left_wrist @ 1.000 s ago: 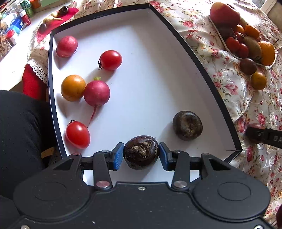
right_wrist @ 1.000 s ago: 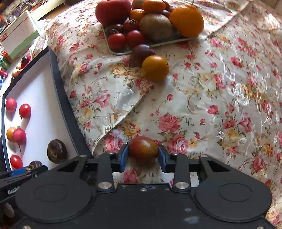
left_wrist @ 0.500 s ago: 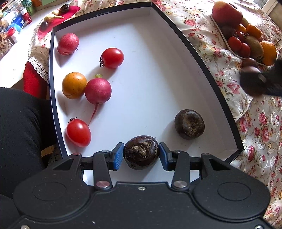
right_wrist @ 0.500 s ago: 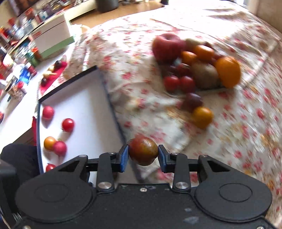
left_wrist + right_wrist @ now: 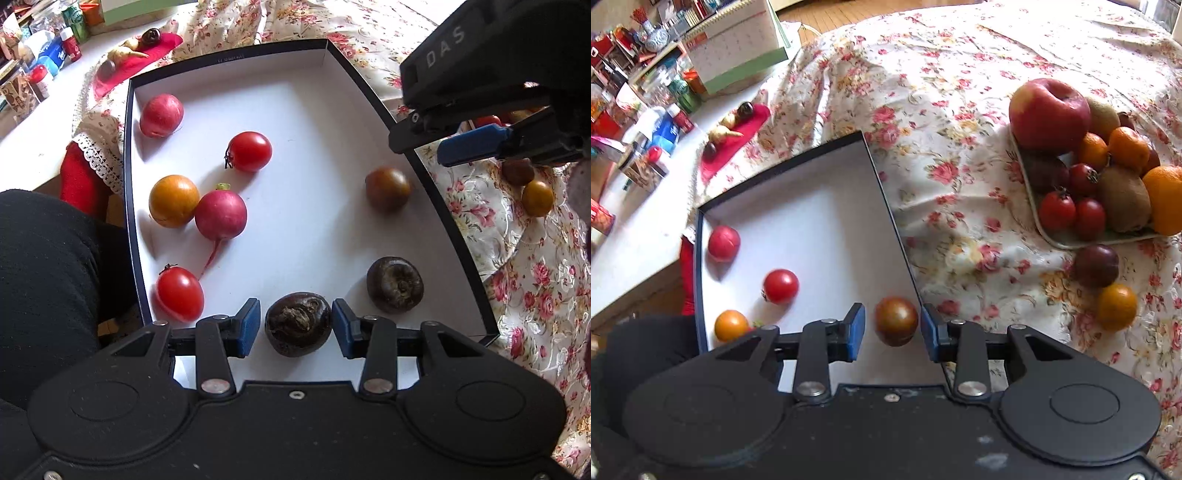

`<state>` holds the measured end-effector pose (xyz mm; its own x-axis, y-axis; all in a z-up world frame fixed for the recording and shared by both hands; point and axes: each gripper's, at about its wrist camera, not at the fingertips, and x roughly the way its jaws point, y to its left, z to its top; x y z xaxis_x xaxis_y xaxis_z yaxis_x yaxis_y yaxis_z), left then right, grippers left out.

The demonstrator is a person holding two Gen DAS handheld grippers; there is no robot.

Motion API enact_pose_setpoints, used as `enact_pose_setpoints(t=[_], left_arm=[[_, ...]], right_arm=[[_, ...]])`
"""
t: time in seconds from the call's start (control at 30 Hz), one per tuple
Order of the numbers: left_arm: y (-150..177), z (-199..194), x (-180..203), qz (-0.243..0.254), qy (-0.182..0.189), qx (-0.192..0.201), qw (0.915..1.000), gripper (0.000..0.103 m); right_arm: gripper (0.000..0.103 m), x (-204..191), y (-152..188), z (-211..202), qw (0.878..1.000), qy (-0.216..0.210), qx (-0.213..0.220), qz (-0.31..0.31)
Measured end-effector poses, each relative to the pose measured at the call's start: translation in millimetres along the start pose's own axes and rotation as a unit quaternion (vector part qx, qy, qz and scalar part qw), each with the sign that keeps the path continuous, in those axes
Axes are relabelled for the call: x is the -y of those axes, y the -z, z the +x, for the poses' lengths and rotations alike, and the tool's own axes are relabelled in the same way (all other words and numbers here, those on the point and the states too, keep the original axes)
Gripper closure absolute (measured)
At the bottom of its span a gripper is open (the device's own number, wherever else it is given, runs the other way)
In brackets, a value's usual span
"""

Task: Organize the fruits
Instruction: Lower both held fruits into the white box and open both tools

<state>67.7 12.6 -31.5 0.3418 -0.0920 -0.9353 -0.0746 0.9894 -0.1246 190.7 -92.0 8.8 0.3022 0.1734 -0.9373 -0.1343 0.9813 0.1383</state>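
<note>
Both your grippers have just let go, by the look of it, so you are at the release step of two placements into the white tray [image 5: 325,110]; your left gripper [image 5: 295,326] stands with its jaws parted, a narrow gap on either side of the dark water chestnut [image 5: 298,323], which rests on the tray floor near the front edge; a second water chestnut [image 5: 394,284] lies just beside it to the right; your right gripper [image 5: 892,326] is likewise spread, and the brown-green tomato [image 5: 897,320] between its pads touches neither of them; in the left wrist view that tomato [image 5: 387,188] sits on the tray floor close to the right wall, with the right gripper [image 5: 476,144] above and beyond it; the rest of the tray holds two red tomatoes, an orange tomato and two radishes along the left side; still outside are a dark tomato [image 5: 1096,265] and an orange tomato [image 5: 1117,306] loose on the floral cloth [image 5: 960,110], beside the heaped plate [image 5: 1067,242]; I judge the next move is to lift each gripper straight back without nudging the round fruit, which will roll readily, then send your right gripper to the loose pair on the cloth.
</note>
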Motion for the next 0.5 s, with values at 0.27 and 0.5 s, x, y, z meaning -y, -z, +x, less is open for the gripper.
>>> enact_pose_setpoints(t=[0.27, 0.5], left_arm=[[-0.1, -1.9, 0.1, -0.002, -0.004, 0.005, 1.0000, 0.053], [-0.4, -2.9, 2.0, -0.002, -0.007, 0.008, 0.9999, 0.053]], right_arm=[[0.067, 8.1, 14.7, -19.1, 1.000, 0.006, 0.023, 0.001], [0.067, 34.6, 36.4, -29.8, 0.999, 0.027, 0.035, 0.023]])
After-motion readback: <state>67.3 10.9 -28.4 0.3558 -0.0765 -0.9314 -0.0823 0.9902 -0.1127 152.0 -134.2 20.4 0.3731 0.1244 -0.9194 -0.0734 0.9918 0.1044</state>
